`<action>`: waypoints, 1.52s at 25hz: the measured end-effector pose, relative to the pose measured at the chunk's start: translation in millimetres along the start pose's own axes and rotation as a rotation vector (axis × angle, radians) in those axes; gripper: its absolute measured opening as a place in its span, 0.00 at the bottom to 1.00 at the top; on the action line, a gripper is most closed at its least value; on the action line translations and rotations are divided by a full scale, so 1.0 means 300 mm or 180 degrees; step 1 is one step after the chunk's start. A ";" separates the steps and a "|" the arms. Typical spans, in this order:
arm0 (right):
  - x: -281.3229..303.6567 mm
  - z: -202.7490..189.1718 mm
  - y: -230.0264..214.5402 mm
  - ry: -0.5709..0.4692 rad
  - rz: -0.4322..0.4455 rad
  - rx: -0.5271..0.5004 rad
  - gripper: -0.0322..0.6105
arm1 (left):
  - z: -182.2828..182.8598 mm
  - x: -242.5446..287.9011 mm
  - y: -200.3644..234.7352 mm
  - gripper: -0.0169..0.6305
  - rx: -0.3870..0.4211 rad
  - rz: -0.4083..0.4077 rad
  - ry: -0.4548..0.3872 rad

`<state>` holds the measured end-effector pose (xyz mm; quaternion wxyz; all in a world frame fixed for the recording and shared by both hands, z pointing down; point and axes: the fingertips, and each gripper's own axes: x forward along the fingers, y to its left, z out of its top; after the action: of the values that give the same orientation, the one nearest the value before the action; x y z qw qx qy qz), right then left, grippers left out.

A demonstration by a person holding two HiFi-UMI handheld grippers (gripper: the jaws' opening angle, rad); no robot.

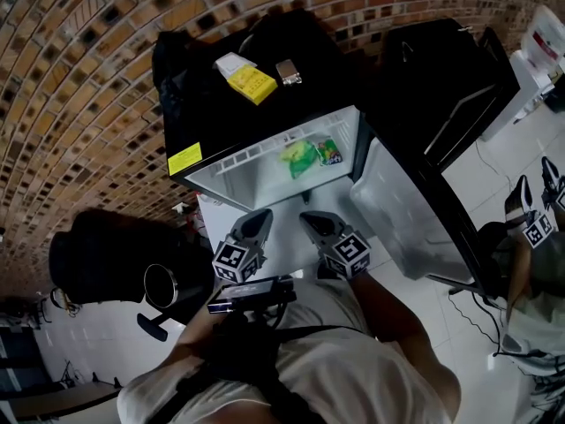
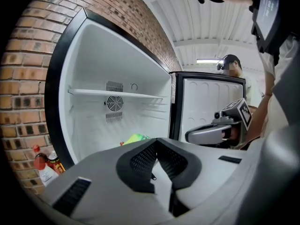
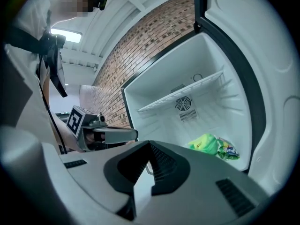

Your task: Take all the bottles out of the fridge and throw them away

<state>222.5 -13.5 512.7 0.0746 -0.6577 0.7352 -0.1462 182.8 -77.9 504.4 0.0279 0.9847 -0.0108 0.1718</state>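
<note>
Bottles with red caps (image 2: 41, 162) stand outside the open white fridge (image 1: 237, 173), left of your left claw (image 1: 259, 218); it and your right claw (image 1: 310, 220) hang pressed together, empty, seemingly since only green snack bags (image 1: 302, 156) lie ahead.

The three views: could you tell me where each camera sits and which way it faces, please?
Head view: on the person's head, looking down at the open fridge; torso, left gripper, right gripper show.
Left gripper view: on that gripper, facing into the fridge; own shut jaws, right gripper.
Right gripper view: likewise; own shut jaws, left gripper.
All share the green packets.
</note>
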 end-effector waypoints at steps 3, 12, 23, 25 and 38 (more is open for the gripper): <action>-0.015 0.003 -0.016 -0.0032 -0.0062 0.0028 0.03 | -0.024 0.031 0.021 0.02 0.0119 0.0051 0.0104; -0.068 -0.004 -0.058 -0.0098 -0.0234 0.0126 0.03 | -0.034 0.176 0.080 0.05 0.0492 0.0183 0.0428; -0.127 -0.016 -0.081 -0.0139 -0.0406 0.0246 0.03 | -0.099 0.400 0.138 0.44 0.1151 0.0141 0.1035; -0.144 -0.035 -0.080 -0.0120 -0.0448 0.0266 0.03 | -0.127 0.461 0.161 0.44 0.1271 0.0125 0.1165; -0.267 -0.074 -0.102 -0.0123 -0.0790 0.0381 0.03 | -0.332 0.700 0.332 0.43 0.1476 0.0090 0.2444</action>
<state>254.6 65.6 536.5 0.1091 -0.7406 0.6366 -0.1853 343.5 -174.0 674.3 -0.1940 0.8295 0.0256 0.5231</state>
